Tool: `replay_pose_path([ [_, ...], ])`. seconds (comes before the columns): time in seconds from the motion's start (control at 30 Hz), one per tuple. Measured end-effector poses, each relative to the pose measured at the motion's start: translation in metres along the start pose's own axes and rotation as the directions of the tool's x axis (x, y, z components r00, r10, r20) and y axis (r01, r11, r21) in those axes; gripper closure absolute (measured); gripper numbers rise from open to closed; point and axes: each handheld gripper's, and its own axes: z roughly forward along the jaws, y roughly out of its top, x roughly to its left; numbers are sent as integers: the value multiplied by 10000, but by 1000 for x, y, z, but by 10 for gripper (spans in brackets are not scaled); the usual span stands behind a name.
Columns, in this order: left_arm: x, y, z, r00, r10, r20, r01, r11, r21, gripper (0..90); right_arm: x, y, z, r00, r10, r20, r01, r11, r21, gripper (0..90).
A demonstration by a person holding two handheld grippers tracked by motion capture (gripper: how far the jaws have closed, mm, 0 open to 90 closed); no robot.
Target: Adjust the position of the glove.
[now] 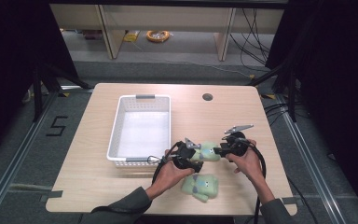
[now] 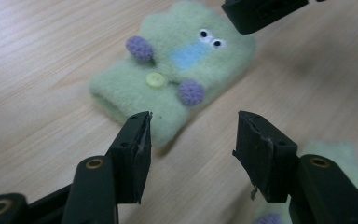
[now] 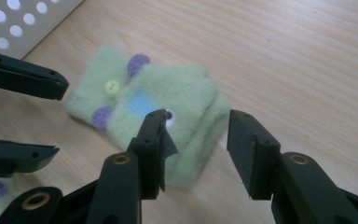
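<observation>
We hold both grippers open around one green sock (image 1: 208, 151) lying right of the basket (image 1: 121, 122): left gripper (image 2: 192, 140) at its cuff, right gripper (image 3: 196, 140) at its toe. The second sock (image 1: 199, 185) waits nearer. Nothing seems to be in the basket yet.

Green felt pouch (image 2: 177, 79), flat on table

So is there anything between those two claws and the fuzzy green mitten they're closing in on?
Nothing visible. The green mitten lies flat on the bare table, with the left claw open at its cuff end and the right claw open at its face end.
</observation>
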Motion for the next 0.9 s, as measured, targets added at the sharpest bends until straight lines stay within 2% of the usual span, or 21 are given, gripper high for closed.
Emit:
replay_pose_path([
  [0.07, 1, 0, 2, 9999, -120, 69, 120, 9999, -10, 457, -1, 0, 3, 10000, 4, 12, -4, 10000, 9, 582],
  [0.1, 1, 1, 4, 9998, -179, 49, 179, 9998, 37, 460, 0, 2, 2, 9999, 70, -75, -68, 9997, 229, 581],
  [0.2, 5, 3, 8, 9999, -108, -89, 109, 9999, 117, 471, 0, 2, 7, 9999, 88, -142, -86, 9998, 157, 582],
  [0.23, 5, 3, 8, 9997, -192, -133, 193, 9998, 88, 476, -2, 2, 10, 9998, -194, -85, 196, 9994, 275, 597],
  [0.27, 6, 4, 9, 9998, -157, -124, 158, 9998, 90, 476, -2, 2, 10, 9998, -194, -85, 196, 9994, 275, 597],
  [0.3, 7, 4, 11, 9998, -151, -131, 152, 9998, 106, 506, -2, 2, 13, 9999, 46, -141, -41, 9993, 378, 629],
  [0.33, 8, 3, 12, 9998, -35, -205, 38, 9999, 114, 533, -2, 2, 14, 9992, 190, -351, -176, 9990, 400, 652],
  [0.37, 8, 3, 12, 9998, -35, -205, 38, 9999, 114, 573, -2, 2, 14, 9992, 190, -351, -176, 9990, 400, 652],
  [0.4, 8, 3, 12, 9997, 112, -212, -109, 9998, 157, 573, -3, 1, 15, 9986, 264, -450, -246, 9989, 392, 669],
  [0.43, 8, 2, 12, 9993, 223, -296, -218, 9996, 183, 662, -3, 0, 18, 9984, 182, -542, -176, 9998, 110, 698],
  [0.47, 8, 1, 12, 9989, 345, -324, -340, 9993, 167, 662, -3, 1, 17, 9982, 139, -587, -115, 9991, 399, 727],
  [0.5, 8, 0, 12, 9989, 280, -388, -277, 9996, 64, 705, -2, 1, 17, 9979, 157, -633, -136, 9993, 337, 756],
  [0.53, 7, -2, 11, 9983, 307, -488, -312, 9995, -100, 749, 0, 1, 16, 9978, 125, -650, -99, 9991, 413, 806],
  [0.57, 7, -2, 11, 9983, 307, -488, -312, 9995, -100, 773, 0, 1, 16, 9978, 125, -650, -99, 9991, 413, 806],
  [0.6, 7, -3, 10, 9973, 580, -443, -584, 9983, -75, 773, -1, 0, 17, 9989, 97, -460, -82, 9994, 326, 819],
  [0.63, 5, -4, 9, 9982, 474, -356, -479, 9987, -146, 817, 0, 1, 14, 9987, -25, -506, 45, 9992, 401, 834],
  [0.7, 2, -5, 6, 9961, 755, -446, -767, 9967, -253, 840, 1, 1, 13, 9982, -11, -603, 33, 9993, 366, 838],
  [0.77, 0, -5, 3, 9963, 793, -340, -803, 9963, -292, 859, 2, 1, 10, 9959, 99, -904, -79, 9997, 223, 842],
  [0.8, 0, -6, 1, 9954, 909, -313, -916, 9955, -244, 862, 2, 1, 8, 9958, 11, -913, -4, 10000, 76, 843],
  [0.87, 0, -6, -2, 9947, 999, -242, -1006, 9945, -278, 869, 5, 1, 2, 9952, 152, -962, -161, 9998, -86, 844],
  [0.9, 0, -6, -5, 9947, 1031, -57, -1032, 9940, -357, 869, 6, 1, -1, 9950, 180, -980, -195, 9997, -142, 845],
])
